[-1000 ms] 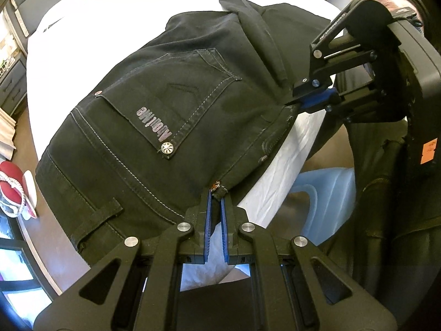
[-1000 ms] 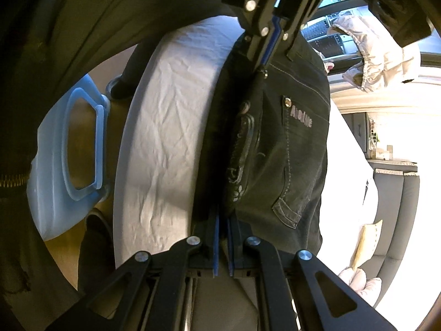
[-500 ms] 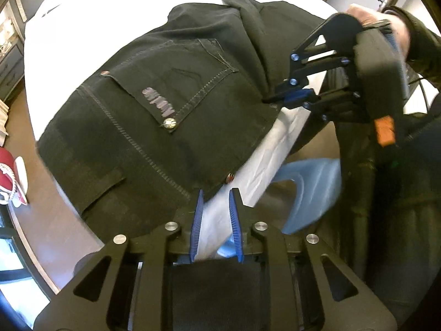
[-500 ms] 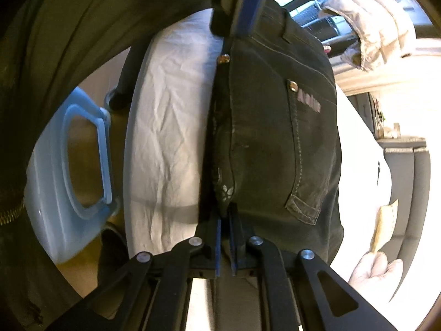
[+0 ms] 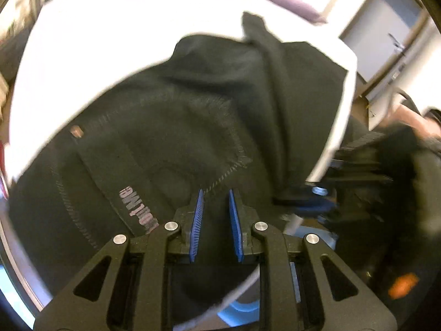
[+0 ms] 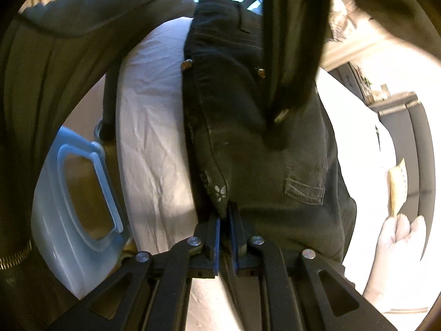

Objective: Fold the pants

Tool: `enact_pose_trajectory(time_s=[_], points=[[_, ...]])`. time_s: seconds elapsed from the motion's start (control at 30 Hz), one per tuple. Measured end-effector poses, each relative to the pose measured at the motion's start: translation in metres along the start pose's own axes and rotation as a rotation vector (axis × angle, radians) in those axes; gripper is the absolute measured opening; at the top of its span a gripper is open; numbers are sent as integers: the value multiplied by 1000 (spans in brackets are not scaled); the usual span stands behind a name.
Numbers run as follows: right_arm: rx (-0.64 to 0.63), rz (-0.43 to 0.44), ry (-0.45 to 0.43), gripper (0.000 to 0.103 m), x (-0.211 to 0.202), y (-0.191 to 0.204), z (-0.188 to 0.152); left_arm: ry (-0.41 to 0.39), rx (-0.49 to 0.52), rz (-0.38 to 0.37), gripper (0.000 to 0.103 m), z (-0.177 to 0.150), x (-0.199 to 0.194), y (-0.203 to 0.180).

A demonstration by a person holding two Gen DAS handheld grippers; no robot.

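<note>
Left wrist view shows the black jeans (image 5: 171, 127) lying flat on the white bed (image 5: 110, 35), long way running from near to far. The left gripper (image 5: 215, 195) hangs over the back pocket (image 5: 165, 149), its jaws spread apart and holding nothing. The right gripper (image 6: 225, 222) is pinching the waist edge near the blue tub (image 6: 69, 207), so it is nearer.
</note>
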State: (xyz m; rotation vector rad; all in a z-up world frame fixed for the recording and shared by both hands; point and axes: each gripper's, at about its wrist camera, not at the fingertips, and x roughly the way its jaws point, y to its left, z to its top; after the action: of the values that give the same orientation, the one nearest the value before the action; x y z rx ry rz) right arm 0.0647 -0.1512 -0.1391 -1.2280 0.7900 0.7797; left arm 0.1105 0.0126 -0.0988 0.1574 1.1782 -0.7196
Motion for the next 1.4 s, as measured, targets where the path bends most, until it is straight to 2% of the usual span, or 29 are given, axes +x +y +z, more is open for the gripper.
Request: enact_pose_trajectory(time_s=[0.1, 0.17, 0.2, 0.23, 0.3, 0.4, 0.47, 0.53, 0.63, 0.7, 0.77, 0.83, 0.87, 0.93, 1.0, 1.13, 1.4], points=[[52, -20, -6, 12, 0, -1, -1, -8, -56, -18, 18, 8, 15, 11], [112, -24, -17, 16, -3, -5, -4, -11, -96, -28, 18, 14, 17, 17], [158, -21, -26, 29, -6, -9, -6, -10, -98, -27, 18, 14, 18, 18], [226, -7, -43, 53, -11, -16, -10, -12, -101, -26, 18, 16, 17, 19], [398, 59, -111, 70, -26, -37, -26, -12, -110, -25, 18, 15, 16, 18], [662, 114, -198, 70, -45, -72, -61, -13, -119, 7, 18, 18, 10, 14], [896, 176, -273, 70, -53, -107, -100, -41, -113, 36, 18, 25, 1, 5], [1143, 243, -348, 69, -53, -143, -149, -67, -131, 8, 18, 31, -2, 2], [1429, 256, -453, 68, -47, -191, -225, -26, -173, 19, 18, 36, 17, 4], [1608, 273, -541, 68, -39, -216, -272, -44, -242, -18, 18, 32, 29, 16], [1816, 306, -624, 67, -21, -236, -322, -65, -335, -93, 18, 27, 32, 32], [1980, 344, -701, 62, 1, -248, -362, -61, -354, -112, 18, 27, 32, 36], [2043, 340, -695, 60, 13, -254, -376, -56, -335, -93, 18, 28, 32, 33], [2133, 347, -678, 47, 39, -264, -398, -49, -321, -65, 18, 32, 36, 28], [2211, 368, -646, 43, 62, -270, -411, -47, -328, -54, 18, 33, 38, 26], [2329, 400, -627, 43, 102, -278, -431, -45, -349, -73, 18, 31, 43, 27], [2380, 421, -547, 42, 138, -289, -440, -26, -339, -66, 17, 39, 48, 27]])
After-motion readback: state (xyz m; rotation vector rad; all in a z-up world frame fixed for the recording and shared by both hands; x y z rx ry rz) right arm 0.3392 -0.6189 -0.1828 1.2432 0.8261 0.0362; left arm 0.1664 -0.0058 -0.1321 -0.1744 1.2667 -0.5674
